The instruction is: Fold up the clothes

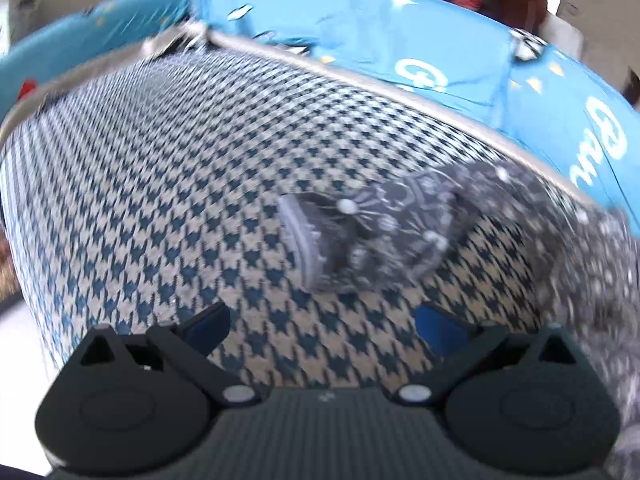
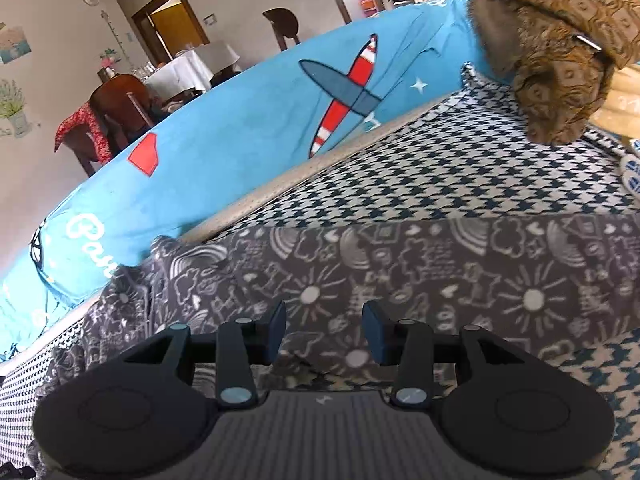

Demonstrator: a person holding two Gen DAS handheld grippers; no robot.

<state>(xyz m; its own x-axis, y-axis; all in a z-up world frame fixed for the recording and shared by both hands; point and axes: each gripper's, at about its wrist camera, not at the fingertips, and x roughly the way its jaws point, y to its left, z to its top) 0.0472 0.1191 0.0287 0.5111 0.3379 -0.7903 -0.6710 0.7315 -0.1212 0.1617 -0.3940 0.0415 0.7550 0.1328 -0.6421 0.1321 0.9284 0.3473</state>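
A dark grey garment with white doodle print (image 2: 400,276) lies flat on a houndstooth cover (image 2: 460,160). In the left wrist view one sleeve with a ribbed cuff (image 1: 360,236) sticks out across the houndstooth cover (image 1: 160,200), and the picture is blurred. My left gripper (image 1: 322,326) hovers open just short of that cuff, nothing between its fingers. My right gripper (image 2: 325,332) is low over the garment's near edge, its jaws apart. Cloth shows between the fingers, but the pads do not press on it.
A blue sheet with aeroplane print (image 2: 240,132) runs along the far side behind a pale trim (image 2: 280,188). A brown patterned cushion (image 2: 560,52) sits at the far right. Chairs and a white-clothed table (image 2: 188,68) stand beyond.
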